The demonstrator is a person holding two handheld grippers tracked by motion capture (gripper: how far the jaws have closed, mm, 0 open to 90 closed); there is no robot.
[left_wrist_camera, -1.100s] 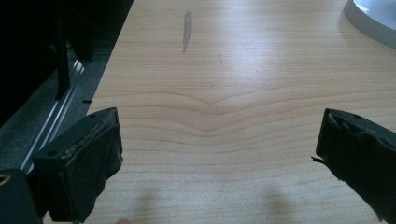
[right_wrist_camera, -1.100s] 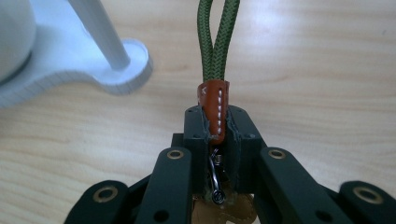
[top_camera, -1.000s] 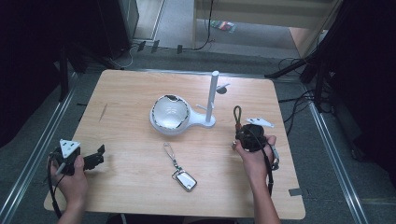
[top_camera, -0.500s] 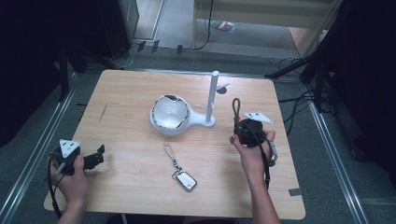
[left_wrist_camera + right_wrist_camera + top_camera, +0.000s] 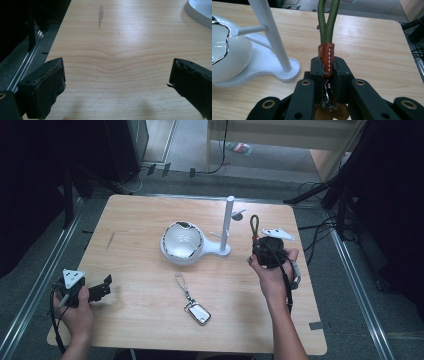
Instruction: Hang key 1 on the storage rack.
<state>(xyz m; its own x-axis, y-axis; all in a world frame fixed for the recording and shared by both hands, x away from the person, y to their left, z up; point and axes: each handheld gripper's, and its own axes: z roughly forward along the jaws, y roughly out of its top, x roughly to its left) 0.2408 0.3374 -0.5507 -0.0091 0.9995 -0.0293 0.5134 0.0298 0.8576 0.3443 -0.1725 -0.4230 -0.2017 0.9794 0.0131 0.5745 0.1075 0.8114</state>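
My right gripper (image 5: pixel 327 65) is shut on a keychain strap: a green cord loop (image 5: pixel 327 22) rising from a brown leather sleeve (image 5: pixel 327 56) pinched between the jaws. In the high view that gripper (image 5: pixel 263 251) is held just right of the white stand, its cord loop (image 5: pixel 255 226) pointing away from me. The white stand (image 5: pixel 227 227) has an upright post with side pegs and a round bowl (image 5: pixel 181 241) at its left. A second keychain with a silver fob (image 5: pixel 198 312) lies on the table near the front. My left gripper (image 5: pixel 102 287) rests open at the front left over bare wood (image 5: pixel 117 65).
The wooden table (image 5: pixel 145 215) ends close behind my left gripper and at the right past my right hand. Metal rails (image 5: pixel 35 290) and cables (image 5: pixel 320 232) run along the floor beside it. A dark mark (image 5: pixel 100 15) streaks the wood at the left.
My right gripper has lifted slightly and moved toward the stand's post with the strap in it. The left gripper has stayed put.
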